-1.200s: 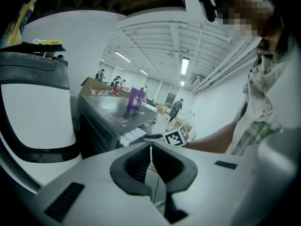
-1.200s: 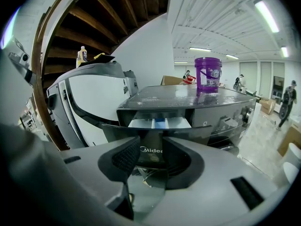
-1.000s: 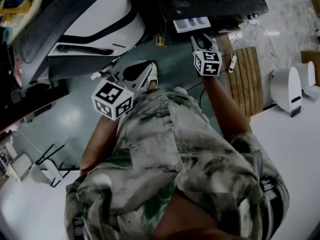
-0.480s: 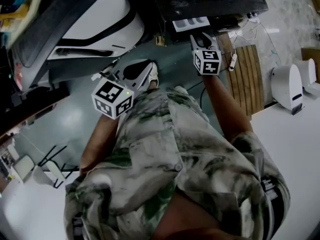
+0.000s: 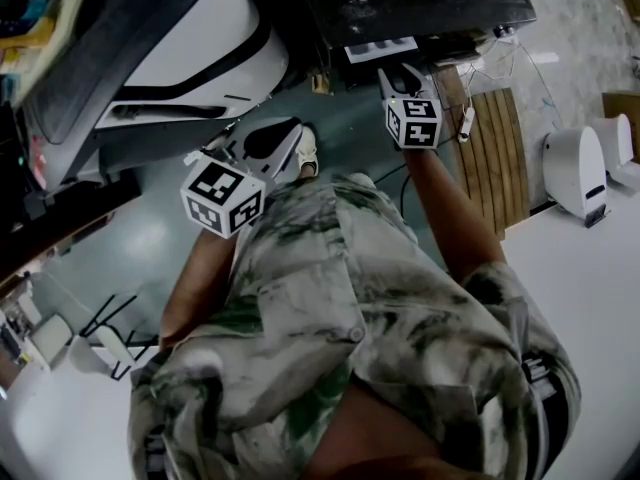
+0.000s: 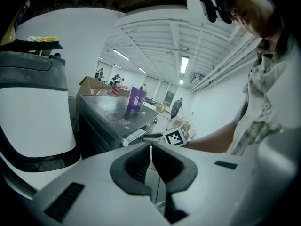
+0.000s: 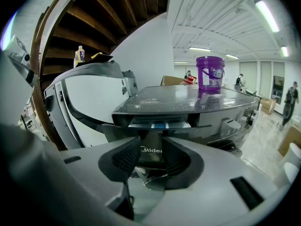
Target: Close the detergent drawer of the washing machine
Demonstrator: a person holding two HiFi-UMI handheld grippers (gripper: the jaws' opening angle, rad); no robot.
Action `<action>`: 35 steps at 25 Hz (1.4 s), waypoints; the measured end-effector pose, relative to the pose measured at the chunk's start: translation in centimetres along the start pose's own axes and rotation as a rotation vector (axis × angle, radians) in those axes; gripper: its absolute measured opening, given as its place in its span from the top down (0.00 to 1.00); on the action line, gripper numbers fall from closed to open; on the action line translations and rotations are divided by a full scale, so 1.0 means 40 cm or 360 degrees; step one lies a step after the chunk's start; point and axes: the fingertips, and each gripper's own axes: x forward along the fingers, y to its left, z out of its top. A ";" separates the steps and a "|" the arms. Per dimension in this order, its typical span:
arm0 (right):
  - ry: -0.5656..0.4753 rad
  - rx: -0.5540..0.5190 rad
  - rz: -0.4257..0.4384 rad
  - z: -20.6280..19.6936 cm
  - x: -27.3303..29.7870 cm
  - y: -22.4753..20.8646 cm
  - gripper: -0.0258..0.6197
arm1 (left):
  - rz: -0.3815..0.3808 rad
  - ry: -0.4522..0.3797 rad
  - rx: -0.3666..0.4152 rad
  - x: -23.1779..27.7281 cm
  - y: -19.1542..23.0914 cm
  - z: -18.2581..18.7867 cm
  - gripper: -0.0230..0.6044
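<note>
The right gripper point(image 7: 150, 157) has its jaws apart, and just ahead of its tips the detergent drawer point(image 7: 157, 124) stands slightly out of the washing machine point(image 7: 188, 100). The left gripper point(image 6: 150, 149), jaws pressed together on nothing, hangs well back from the machine.

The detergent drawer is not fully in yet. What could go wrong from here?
1. The right gripper, jaws apart, is at the dark detergent drawer front, with the white tray partly out; an off-centre push might skew and jam the drawer.
2. The purple bucket stands on the grey washing machine top; a hard shove might jolt it.
</note>
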 end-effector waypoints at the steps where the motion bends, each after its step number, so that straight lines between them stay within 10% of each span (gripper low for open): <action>1: 0.0000 0.0001 -0.0001 0.002 0.002 0.000 0.71 | -0.0001 -0.0002 0.0002 0.001 0.003 0.003 0.92; 35: 0.0002 0.0013 -0.0029 0.042 0.062 -0.011 0.71 | -0.0072 0.0029 0.0042 0.050 0.070 0.060 0.92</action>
